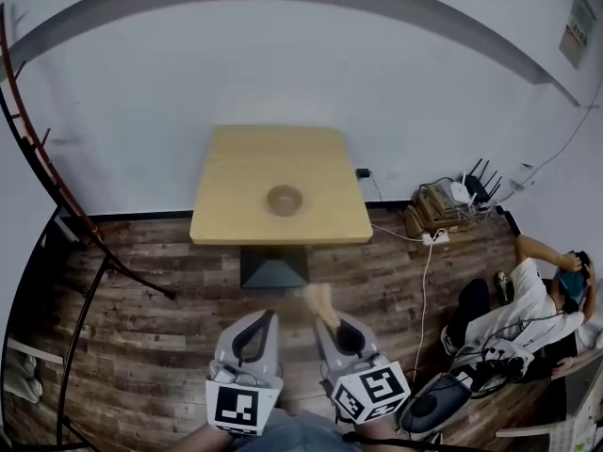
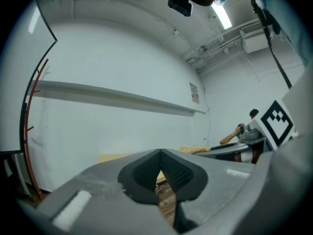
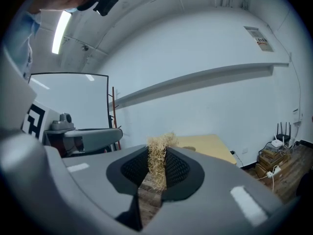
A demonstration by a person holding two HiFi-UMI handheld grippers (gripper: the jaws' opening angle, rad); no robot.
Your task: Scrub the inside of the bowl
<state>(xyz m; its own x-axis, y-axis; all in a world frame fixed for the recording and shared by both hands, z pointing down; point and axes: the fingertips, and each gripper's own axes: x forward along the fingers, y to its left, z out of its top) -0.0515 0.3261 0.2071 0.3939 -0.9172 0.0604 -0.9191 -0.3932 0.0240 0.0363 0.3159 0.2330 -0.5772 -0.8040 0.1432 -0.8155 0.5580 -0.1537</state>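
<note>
A small brownish bowl (image 1: 284,199) stands near the middle of a pale wooden table (image 1: 236,219), well ahead of both grippers. My left gripper (image 1: 263,317) is held low over the floor in the head view, and its jaws (image 2: 160,156) meet at the tips with nothing between them. To its right, my right gripper (image 1: 323,311) is shut on a straw-coloured fibre scrubber (image 3: 158,156), which sticks up past the jaw tips (image 1: 318,298). The table's edge (image 3: 208,147) shows beyond the scrubber.
Dark wood-plank floor (image 1: 170,290) lies between me and the table, which rests on a dark pedestal base (image 1: 272,269). A red-brown metal rack (image 1: 42,168) runs along the left. A person (image 1: 528,309) sits on the floor at the right among cables and routers (image 1: 466,194).
</note>
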